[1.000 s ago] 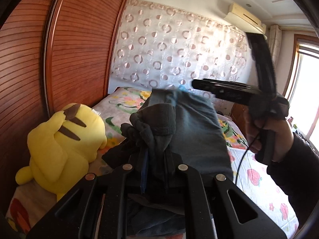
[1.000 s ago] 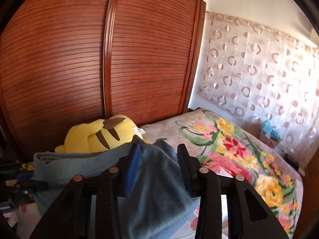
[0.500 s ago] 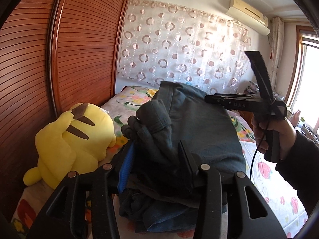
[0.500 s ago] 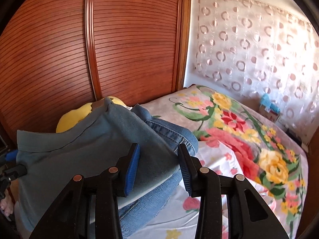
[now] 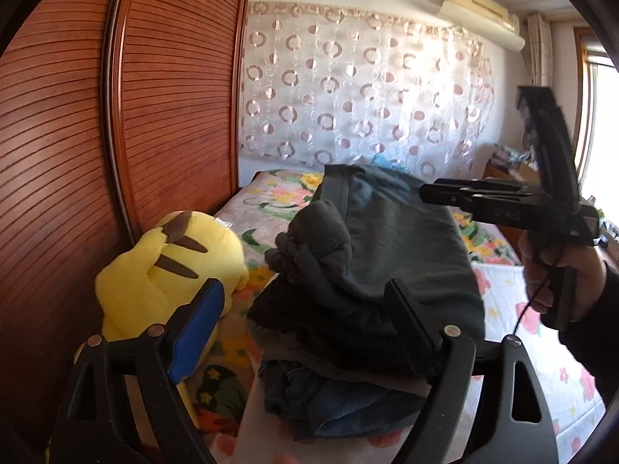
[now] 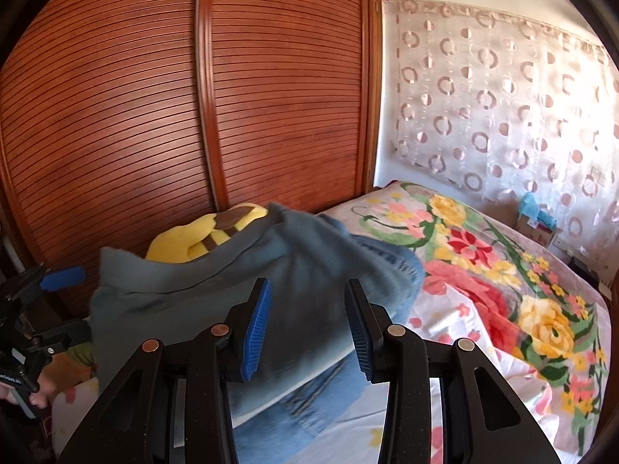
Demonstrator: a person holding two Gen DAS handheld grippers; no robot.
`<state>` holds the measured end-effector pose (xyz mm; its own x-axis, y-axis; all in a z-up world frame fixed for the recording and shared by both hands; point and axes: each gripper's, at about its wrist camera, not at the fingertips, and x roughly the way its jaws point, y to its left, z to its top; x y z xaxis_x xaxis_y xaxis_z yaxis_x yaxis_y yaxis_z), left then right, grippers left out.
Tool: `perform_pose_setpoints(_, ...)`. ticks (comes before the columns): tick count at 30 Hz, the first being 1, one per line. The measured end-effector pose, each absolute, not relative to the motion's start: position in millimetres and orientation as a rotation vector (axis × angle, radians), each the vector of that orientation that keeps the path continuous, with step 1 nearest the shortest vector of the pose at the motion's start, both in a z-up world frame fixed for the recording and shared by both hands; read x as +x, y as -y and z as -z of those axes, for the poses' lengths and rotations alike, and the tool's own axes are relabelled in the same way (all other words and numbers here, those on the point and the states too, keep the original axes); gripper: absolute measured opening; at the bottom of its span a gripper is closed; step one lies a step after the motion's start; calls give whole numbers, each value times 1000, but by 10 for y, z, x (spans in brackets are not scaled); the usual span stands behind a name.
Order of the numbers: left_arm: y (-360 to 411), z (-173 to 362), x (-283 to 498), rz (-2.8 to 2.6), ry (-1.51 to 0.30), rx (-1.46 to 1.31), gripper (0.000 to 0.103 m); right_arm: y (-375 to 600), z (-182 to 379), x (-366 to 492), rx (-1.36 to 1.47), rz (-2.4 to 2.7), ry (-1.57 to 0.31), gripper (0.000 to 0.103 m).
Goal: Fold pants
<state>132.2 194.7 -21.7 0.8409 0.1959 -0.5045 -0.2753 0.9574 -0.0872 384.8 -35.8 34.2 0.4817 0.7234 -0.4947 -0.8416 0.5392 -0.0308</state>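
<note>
Left wrist view showed the left hand-held gripper point(image 5: 301, 324) with its jaws opening wide, the dark grey pants point(image 5: 387, 255) bunched between them but the blue pad point(image 5: 197, 332) on the left finger standing clear of the cloth. The pants lay in a heap on a stack of blue jeans point(image 5: 332, 402) at the near end of the bed point(image 5: 514, 301). To the left of the heap sat a yellow plush toy point(image 5: 166, 266), against the wooden wardrobe doors point(image 5: 162, 96). On the right, a person's hand point(image 5: 557, 270) held the right hand-held gripper point(image 5: 429, 193) over the far right edge of the pants.

Right wrist view showed the right hand-held gripper point(image 6: 307, 324) partly open, with the grey pants point(image 6: 232, 282) lying between and beyond its 2 blue pads point(image 6: 255, 328); whether the pads pressed the cloth could not be told. The flowered bed point(image 6: 503, 278) stretched away to the right, toward a curtain point(image 6: 503, 96) with ring patterns.
</note>
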Motion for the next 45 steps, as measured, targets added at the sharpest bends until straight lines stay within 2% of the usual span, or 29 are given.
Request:
perform_pose_setpoints(11,-1899,189,1157,-235,-516,-149,85,574,-288,3620,-267,-955,-472,41)
perform_pose_setpoints(14,-1831,197,1135,-211,-538,-138,85,669,-287,3494,-255,-936,-471,53)
perform_pose_setpoints(19,-1644,183,1019,-179,-535,-107,85,866,-290,3247,-233,-910,-464,55)
perform_pose_setpoints(27,-1326,142,929,-117,-531,-80,85,1230,-280,2798,-192,-840,-459,70)
perform_pose_setpoints(41,-587,148,856,50,-550,-34,85,1901,-269,1886,-126,-637,-457,73)
perform_pose_setpoints(45,-425,137,828,83,-561,-30,85,1989,-281,1643,-106,-590,-460,81)
